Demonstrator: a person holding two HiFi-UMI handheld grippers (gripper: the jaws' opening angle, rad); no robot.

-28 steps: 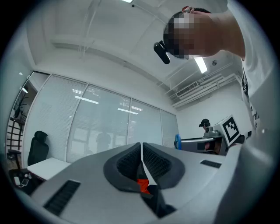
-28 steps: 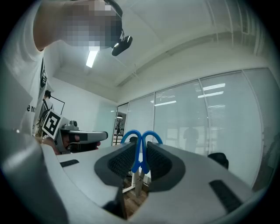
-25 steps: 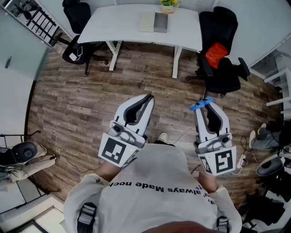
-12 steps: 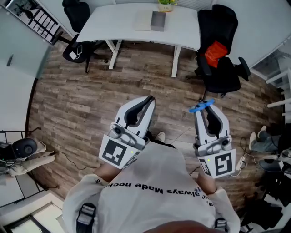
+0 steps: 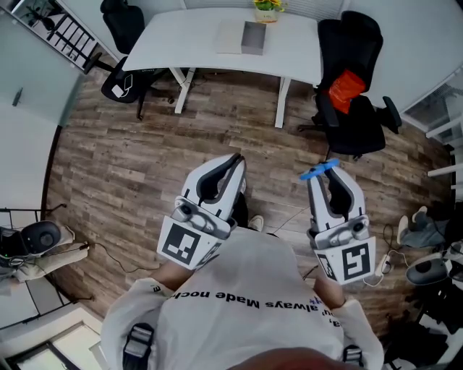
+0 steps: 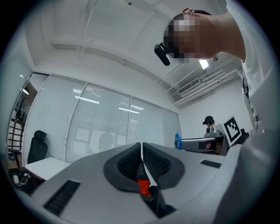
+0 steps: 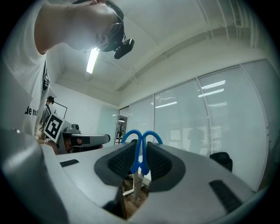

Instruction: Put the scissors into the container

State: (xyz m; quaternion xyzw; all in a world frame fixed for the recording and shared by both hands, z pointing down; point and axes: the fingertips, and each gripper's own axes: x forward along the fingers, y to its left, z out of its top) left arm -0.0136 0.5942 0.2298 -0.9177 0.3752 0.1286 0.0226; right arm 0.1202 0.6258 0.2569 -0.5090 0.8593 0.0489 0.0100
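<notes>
Reference landmark: the white counter [image 5: 195, 43] at the far side of the room.

1. The left chair [image 5: 121, 29], black, stands at the counter's left end.
2. The left gripper [image 5: 236, 162] is on the near side of the counter, well apart from it, above the wood floor [image 5: 130, 159]. Its jaws are brought fully together, face against face, with nothing between them.
3. The container [image 5: 254, 37], a grey box, stands on the counter right of its middle, just beside a flat pale sheet [image 5: 233, 35]. A potted plant [image 5: 268, 7] stands at the counter's far edge behind it.
4. The right gripper [image 5: 325, 177] is on the near side of the counter, off its right end and well apart from it. Its jaws are clamped on the scissors [image 5: 318, 170]. The pads press on the blue handles, the two loops project past the jaw tips, and the metal blades run back between the jaws. The scissors are well apart from the container.
5. The right chair [image 5: 358, 115], black, stands at the counter's right end and carries an orange item [image 5: 346, 87].
</notes>
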